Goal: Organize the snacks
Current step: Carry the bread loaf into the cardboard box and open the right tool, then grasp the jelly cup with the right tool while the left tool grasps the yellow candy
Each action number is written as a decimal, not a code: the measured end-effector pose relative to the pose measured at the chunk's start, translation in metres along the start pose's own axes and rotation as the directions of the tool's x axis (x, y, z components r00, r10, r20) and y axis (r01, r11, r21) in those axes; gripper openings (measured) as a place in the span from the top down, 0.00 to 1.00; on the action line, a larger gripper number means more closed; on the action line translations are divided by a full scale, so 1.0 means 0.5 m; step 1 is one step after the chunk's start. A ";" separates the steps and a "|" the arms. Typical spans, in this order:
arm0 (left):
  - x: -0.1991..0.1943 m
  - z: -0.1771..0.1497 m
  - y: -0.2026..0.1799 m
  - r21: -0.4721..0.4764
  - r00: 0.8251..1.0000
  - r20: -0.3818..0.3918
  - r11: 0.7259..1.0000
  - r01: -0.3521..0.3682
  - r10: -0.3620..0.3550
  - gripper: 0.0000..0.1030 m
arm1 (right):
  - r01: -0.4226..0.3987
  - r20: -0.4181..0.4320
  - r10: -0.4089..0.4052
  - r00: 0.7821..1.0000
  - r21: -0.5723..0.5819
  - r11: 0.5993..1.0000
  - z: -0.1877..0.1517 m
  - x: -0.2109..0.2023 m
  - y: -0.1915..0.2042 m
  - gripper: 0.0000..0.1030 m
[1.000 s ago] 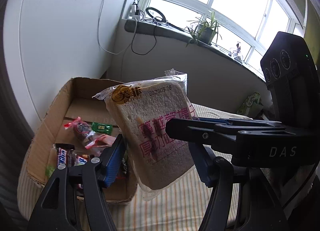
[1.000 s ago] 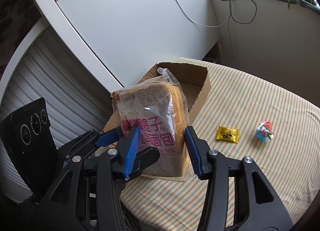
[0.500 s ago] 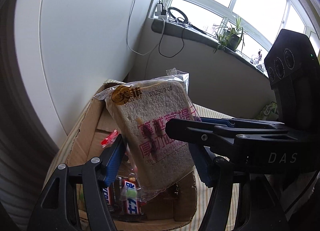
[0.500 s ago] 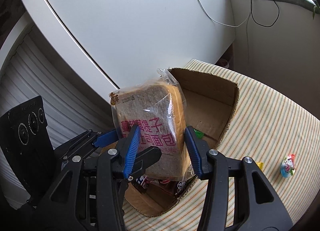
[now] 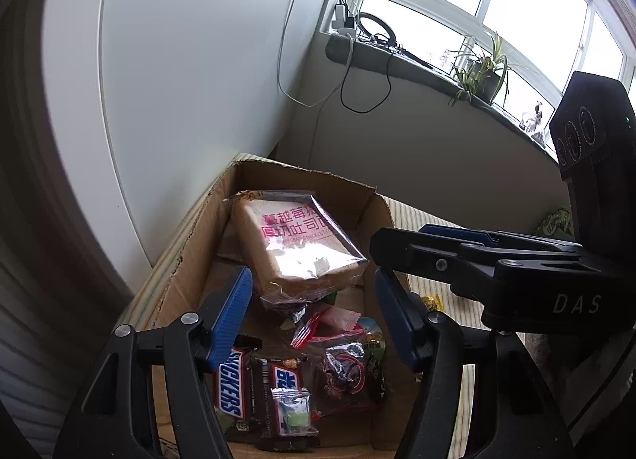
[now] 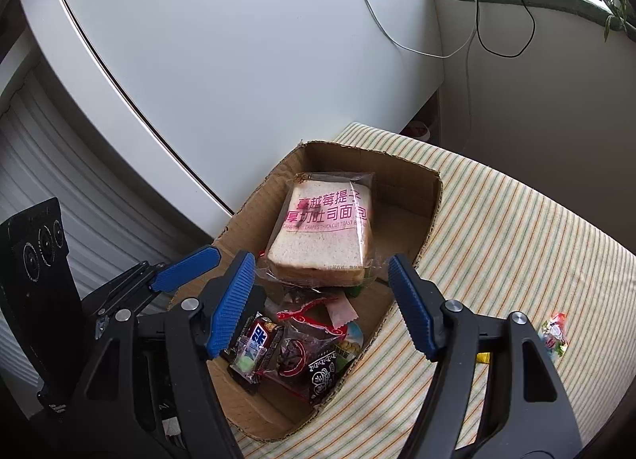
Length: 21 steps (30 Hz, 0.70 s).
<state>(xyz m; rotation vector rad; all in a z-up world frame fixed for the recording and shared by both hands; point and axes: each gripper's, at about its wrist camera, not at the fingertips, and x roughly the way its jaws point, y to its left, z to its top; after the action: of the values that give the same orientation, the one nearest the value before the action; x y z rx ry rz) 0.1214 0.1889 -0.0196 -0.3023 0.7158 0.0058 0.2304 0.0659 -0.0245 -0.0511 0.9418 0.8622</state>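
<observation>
A: Jaws first. What is the right gripper [image 6: 318,300] doing?

B: Its jaws have just been opening, and they are standing apart with nothing pressed between the pads. The bag of toast [image 6: 324,236] is lying just ahead of the fingertips, inside the cardboard box [image 6: 431,196], leaning on the pile of small snacks.

A: And the left gripper [image 5: 314,312]?

B: It is hanging beside the right one, jaws parted, empty. The toast [image 5: 296,248] is sitting just beyond its tips too, clear of both pads.

A: What is lying nearer than the toast?

B: Below the tips, the Snickers bars [image 5: 254,391] and a few red and clear wrapped sweets [image 6: 318,339] are filling the near end of the box.

A: So which step is this?

B: I am reading it as the end of the drop: the toast is resting in the box, released.

A: Anything remaining outside?

B: Off to the right gripper's right, on the striped cloth [image 6: 516,252], a colourful wrapped sweet [image 6: 554,333] is lying well apart from the box, and a yellow wrapper [image 6: 483,357] is peeking out behind the right finger.

A: Next move?

B: Probably lifting both grippers clear of the box wall, then swinging one rightward toward those loose pieces. They are small and flat, so it is calling for a low, narrow pinch.
</observation>
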 end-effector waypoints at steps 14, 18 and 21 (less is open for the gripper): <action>-0.028 -0.010 -0.055 0.048 1.000 0.028 0.999 -0.010 0.008 0.38 | 0.047 0.074 -0.046 0.996 -0.004 0.999 -0.027 -0.117 -0.047 0.30; -0.031 -0.017 -0.077 0.055 1.000 0.027 0.999 -0.001 0.000 0.38 | 0.076 0.095 -0.077 0.993 0.005 0.997 -0.047 -0.156 -0.089 0.20; -0.034 -0.024 -0.096 0.064 1.000 0.029 0.998 0.006 -0.008 0.38 | 0.101 0.105 -0.102 0.989 0.018 0.995 -0.066 -0.180 -0.127 0.19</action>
<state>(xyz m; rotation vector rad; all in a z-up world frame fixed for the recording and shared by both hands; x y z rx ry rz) 0.1060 0.1413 -0.0040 -0.2426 0.6844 -0.0190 0.2241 -0.0461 0.0004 -0.0421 0.8380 0.7574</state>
